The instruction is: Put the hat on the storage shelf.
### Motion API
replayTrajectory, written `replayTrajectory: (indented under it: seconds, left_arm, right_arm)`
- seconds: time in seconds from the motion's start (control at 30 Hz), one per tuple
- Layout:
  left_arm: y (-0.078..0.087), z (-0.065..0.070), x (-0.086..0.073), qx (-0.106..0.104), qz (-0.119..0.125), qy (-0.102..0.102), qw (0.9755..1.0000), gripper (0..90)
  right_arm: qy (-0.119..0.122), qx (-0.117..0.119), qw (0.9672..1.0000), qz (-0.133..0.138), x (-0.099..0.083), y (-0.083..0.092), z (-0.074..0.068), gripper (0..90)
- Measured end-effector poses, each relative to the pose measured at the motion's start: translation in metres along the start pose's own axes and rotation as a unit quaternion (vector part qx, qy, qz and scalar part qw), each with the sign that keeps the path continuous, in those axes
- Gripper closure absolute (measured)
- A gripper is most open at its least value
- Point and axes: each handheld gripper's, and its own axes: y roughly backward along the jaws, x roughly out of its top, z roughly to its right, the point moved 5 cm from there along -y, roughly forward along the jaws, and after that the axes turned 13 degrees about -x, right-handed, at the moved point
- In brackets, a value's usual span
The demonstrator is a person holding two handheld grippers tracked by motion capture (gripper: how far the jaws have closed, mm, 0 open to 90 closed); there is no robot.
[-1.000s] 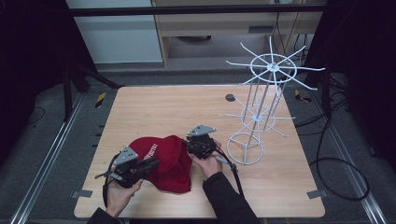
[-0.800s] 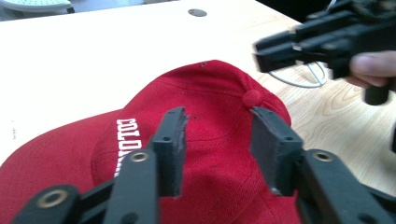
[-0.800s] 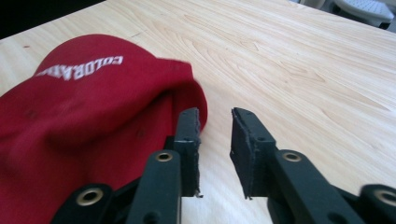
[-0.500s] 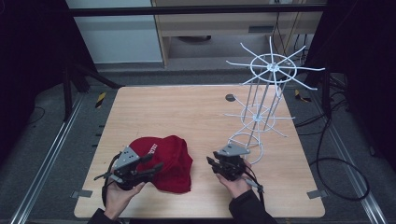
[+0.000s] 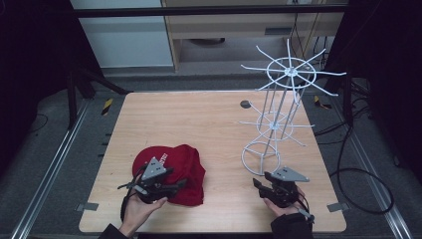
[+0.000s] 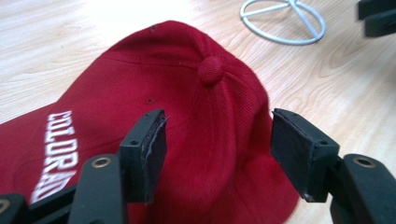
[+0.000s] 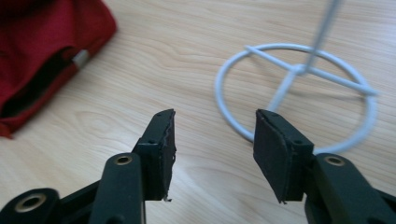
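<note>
Cap (image 5: 174,169) sitting on the near-left part of the table (image 5: 199,119), crown up, white lettering facing your left side — and nothing is gripping it yet. You're hovering the left gripper (image 6: 212,140) right over the crown, jaws standing wide, the button (image 6: 211,71) on top just ahead of them and the fabric lying between and below the pads. No pinch, as far as the left gripper view is showing.

Over on the other side, you're holding the right gripper (image 7: 212,140) low above bare wood, jaws wide and holding nothing, pointing toward the ring base (image 7: 299,93) of the white wire rack (image 5: 283,109). The ring is lying just beyond the right-hand pad, apart from it. The cap's back opening is peeking in at the top left of the right gripper view, well apart from the jaws.

So where is this standing? My read is that you're aiming to get the cap onto 1 of the rack's prongs, and that job is barely starting: the cap is lying flat on the table, the rack's 2 tiers of prongs are carrying nothing. What's remaining, by my judgement — closing on the crown, lifting, carrying across to the rack and hooking it on.
</note>
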Motion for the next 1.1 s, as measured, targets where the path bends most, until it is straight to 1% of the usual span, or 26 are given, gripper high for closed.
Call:
replayTrajectory:
  seconds: [0.1,0.17,0.2,0.23,0.27,0.3,0.33,0.4,0.43,0.47,0.5,0.53,0.57,0.6,0.67,0.73,0.77,0.83,0.87,0.9,0.97,1.0,1.03,1.07,1.1]
  left_arm:
    - [-0.011,-0.003,0.001,0.003,-0.010,0.002,0.9999,38.0]
    - [-0.017,-0.005,0.002,0.006,-0.015,0.000,0.9999,43.0]
    - [-0.019,-0.006,0.003,0.009,-0.018,-0.002,0.9998,46.3]
    - [-0.021,-0.006,0.003,0.011,-0.018,0.001,0.9998,50.3]
    - [-0.022,-0.007,0.004,0.007,-0.013,0.011,0.9998,57.5]
    - [-0.023,-0.007,0.005,0.008,-0.011,0.013,0.9998,64.9]
    - [-0.023,-0.008,0.007,0.010,-0.007,0.017,0.9998,69.9]
    - [-0.020,-0.010,0.012,0.013,0.013,0.031,0.9993,79.4]
    - [-0.019,-0.011,0.014,0.014,0.018,0.033,0.9992,82.2]
    - [-0.017,-0.013,0.016,0.012,0.027,0.038,0.9988,82.7]
    - [-0.015,-0.014,0.018,0.008,0.037,0.044,0.9983,83.2]
    - [-0.013,-0.016,0.020,0.006,0.047,0.051,0.9975,84.0]
    - [-0.010,-0.017,0.022,0.006,0.058,0.055,0.9968,84.5]
    - [-0.007,-0.018,0.024,0.007,0.064,0.056,0.9964,84.9]
    - [0.000,-0.019,0.028,0.013,0.079,0.055,0.9953,85.1]
    - [0.008,-0.020,0.035,0.014,0.099,0.057,0.9933,85.3]
    - [0.013,-0.021,0.040,0.013,0.112,0.059,0.9918,85.3]
    - [0.021,-0.020,0.047,0.011,0.131,0.061,0.9894,85.4]
    - [0.025,-0.020,0.052,0.011,0.142,0.062,0.9879,85.4]
    - [0.030,-0.020,0.057,0.009,0.154,0.063,0.9860,85.4]
    - [0.038,-0.021,0.066,0.005,0.180,0.068,0.9814,85.4]
    - [0.042,-0.021,0.072,0.001,0.194,0.070,0.9784,85.4]
    - [0.045,-0.020,0.075,-0.001,0.202,0.073,0.9767,85.4]
    - [0.049,-0.020,0.081,-0.003,0.216,0.075,0.9735,85.4]
    - [0.051,-0.019,0.083,-0.004,0.220,0.075,0.9727,85.5]
  right_arm:
    - [-0.009,-0.016,0.9998,0.001,-0.004,0.002,0.013,47.1]
    - [-0.016,-0.023,0.9996,0.003,-0.005,0.003,0.021,46.7]
    - [-0.020,-0.025,0.9995,0.003,-0.005,0.004,0.025,46.7]
    - [-0.024,-0.026,0.9994,0.002,-0.006,0.004,0.028,46.7]
    - [-0.024,-0.028,0.9993,0.001,-0.007,0.004,0.031,46.7]
    - [-0.028,-0.029,0.9992,-0.001,-0.008,0.003,0.033,46.7]
    - [-0.028,-0.030,0.9992,-0.002,-0.009,0.003,0.035,46.8]
    - [-0.023,-0.036,0.9991,-0.003,-0.009,0.002,0.038,46.7]
    - [-0.020,-0.039,0.9990,-0.002,-0.009,0.001,0.039,46.7]
    - [-0.025,-0.037,0.9990,-0.004,-0.009,0.002,0.039,46.7]
    - [-0.023,-0.037,0.9991,-0.004,-0.009,0.002,0.040,46.7]
    - [-0.018,-0.041,0.9990,-0.003,-0.010,0.001,0.042,46.7]
    - [-0.020,-0.043,0.9988,-0.007,-0.011,0.001,0.042,46.7]
    - [-0.017,-0.046,0.9988,-0.007,-0.011,-0.001,0.044,46.7]
    - [-0.018,-0.047,0.9987,-0.009,-0.012,-0.002,0.045,46.7]
    - [-0.018,-0.048,0.9986,-0.008,-0.012,-0.003,0.047,46.7]
    - [-0.018,-0.050,0.9986,-0.008,-0.012,-0.003,0.047,46.6]
    - [-0.021,-0.050,0.9985,-0.008,-0.011,-0.003,0.049,46.3]
    - [-0.018,-0.053,0.9984,-0.006,-0.011,-0.003,0.050,46.1]
    - [-0.021,-0.052,0.9984,-0.007,-0.011,-0.003,0.050,45.8]
    - [-0.023,-0.053,0.9983,-0.008,-0.011,-0.003,0.051,45.5]
    - [-0.023,-0.054,0.9983,-0.007,-0.011,-0.003,0.052,45.4]
    - [-0.018,-0.057,0.9982,-0.004,-0.011,-0.004,0.053,45.2]
    - [-0.021,-0.057,0.9981,-0.004,-0.011,-0.003,0.053,45.2]
    - [-0.024,-0.056,0.9981,-0.004,-0.011,-0.003,0.054,45.2]
